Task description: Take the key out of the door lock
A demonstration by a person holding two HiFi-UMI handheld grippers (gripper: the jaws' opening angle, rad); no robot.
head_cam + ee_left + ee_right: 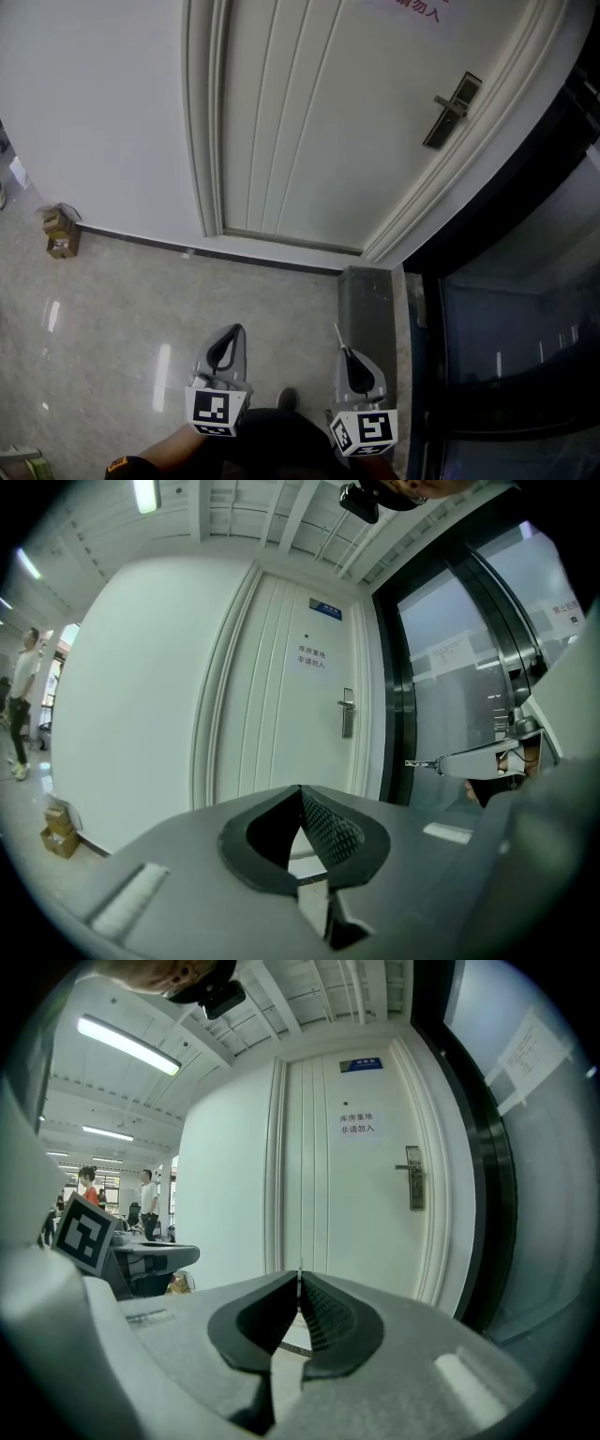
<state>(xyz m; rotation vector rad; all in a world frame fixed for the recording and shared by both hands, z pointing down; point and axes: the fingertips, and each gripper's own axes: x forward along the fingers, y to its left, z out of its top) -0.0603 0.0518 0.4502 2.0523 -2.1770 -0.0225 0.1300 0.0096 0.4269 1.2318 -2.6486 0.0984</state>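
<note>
Head view: The white door (300,122) stands shut at the far side, with its lever handle (455,111) at the far right. A dark-framed glass partition (506,309) runs along the right. A small cardboard box (61,234) sits on the tiled floor (122,319) by the wall, far left. The left gripper (234,331) and the right gripper (349,356) are held low and near, side by side, well apart from the door. A thin key (339,336) projects from the right gripper's tip, clear of the lock.

Left gripper view: The left gripper (302,791) has its jaws pressed together with nothing between them. To the right, the right gripper (448,760) shows side-on, the key (420,763) sticking out of its tip toward the door. The handle (347,712) is far ahead.

Right gripper view: The right gripper (300,1281) has its jaws closed, pinching the key (300,1271), which shows only as a narrow sliver at the tips. The door, with a paper notice (356,1124) and the handle (412,1177), is far ahead.
</note>
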